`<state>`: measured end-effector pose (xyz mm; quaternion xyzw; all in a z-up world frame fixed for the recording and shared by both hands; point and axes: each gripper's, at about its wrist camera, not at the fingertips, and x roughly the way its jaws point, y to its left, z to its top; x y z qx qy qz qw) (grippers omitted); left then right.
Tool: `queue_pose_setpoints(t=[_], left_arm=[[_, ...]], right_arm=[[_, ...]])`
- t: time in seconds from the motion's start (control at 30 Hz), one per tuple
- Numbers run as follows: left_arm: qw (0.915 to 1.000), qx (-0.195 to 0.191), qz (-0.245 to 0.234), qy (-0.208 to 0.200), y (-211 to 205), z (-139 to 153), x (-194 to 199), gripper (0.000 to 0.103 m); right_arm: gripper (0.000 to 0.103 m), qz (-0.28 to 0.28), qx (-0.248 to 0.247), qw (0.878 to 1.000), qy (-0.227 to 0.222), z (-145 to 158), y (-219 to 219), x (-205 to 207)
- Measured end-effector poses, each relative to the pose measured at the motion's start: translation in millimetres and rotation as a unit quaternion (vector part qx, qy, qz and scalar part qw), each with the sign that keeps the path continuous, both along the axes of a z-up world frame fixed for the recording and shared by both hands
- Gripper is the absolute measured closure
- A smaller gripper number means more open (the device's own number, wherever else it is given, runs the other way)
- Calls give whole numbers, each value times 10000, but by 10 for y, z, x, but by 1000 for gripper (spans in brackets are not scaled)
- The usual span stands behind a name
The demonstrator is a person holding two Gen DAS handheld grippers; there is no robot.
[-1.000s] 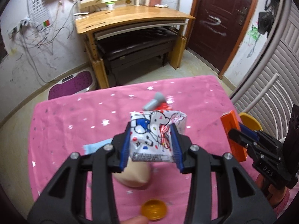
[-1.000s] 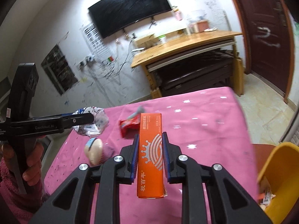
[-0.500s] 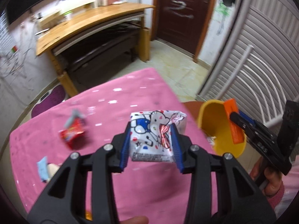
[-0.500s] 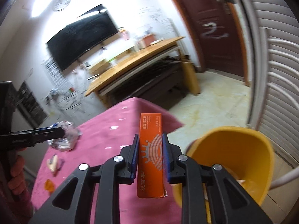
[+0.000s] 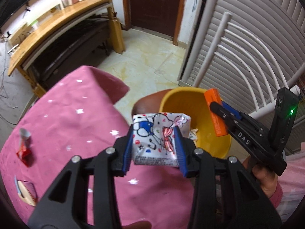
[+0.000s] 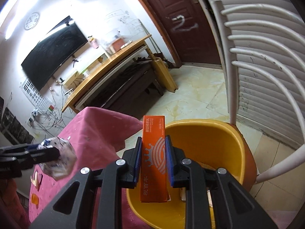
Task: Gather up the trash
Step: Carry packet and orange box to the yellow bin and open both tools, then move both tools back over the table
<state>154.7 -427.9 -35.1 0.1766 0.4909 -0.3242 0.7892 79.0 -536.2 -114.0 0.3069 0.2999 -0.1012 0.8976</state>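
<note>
My left gripper is shut on a white cartoon-print snack bag, held above the pink table's right edge, just left of the yellow bin. My right gripper is shut on an orange carton and holds it over the yellow bin. In the left wrist view the right gripper holds the carton over the bin's right rim. The left gripper and bag show in the right wrist view. Some scraps lie inside the bin.
The pink tablecloth carries a red wrapper, a torn packet and an orange cap. The bin sits on a brown-seated chair with a white backrest. A wooden desk and door stand beyond.
Both grippers swung right from over the table to the bin. The orange carton now hangs over the bin and the snack bag is at the table's right edge.
</note>
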Motion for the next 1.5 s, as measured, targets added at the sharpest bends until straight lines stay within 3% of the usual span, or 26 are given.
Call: queue_pose_setpoints(t=[0.23, 0.3, 0.37, 0.4, 0.5, 0.6, 1.2, 1.5], left_arm=[[9993, 186, -190, 275, -402, -227, -42, 66], [9990, 201, -237, 308, -489, -252, -66, 61], [9989, 199, -253, 345, -565, -275, -88, 40], [9989, 181, -250, 362, -592, -277, -103, 34], [9989, 143, -269, 369, -623, -263, -152, 28], [9990, 124, -241, 360, -593, -236, -170, 28], [9988, -399, 252, 141, 223, 214, -66, 22], [9942, -616, 874, -77, 979, 449, 194, 22]], right_arm=[[85, -245, -14, 9995, 223, -130, -123, -48], [85, -348, 42, 9990, 262, -166, -173, -60], [84, -416, 140, 9987, 251, -198, -235, -86], [84, -454, 181, 9985, 238, -214, -264, -108], [74, -540, 209, 9981, 209, -232, -328, -144], [57, -548, 251, 9980, 171, -249, -336, -157], [42, 316, -311, 9990, -3, 173, 403, 237], [41, 880, -495, 9948, -135, 433, 861, 611]])
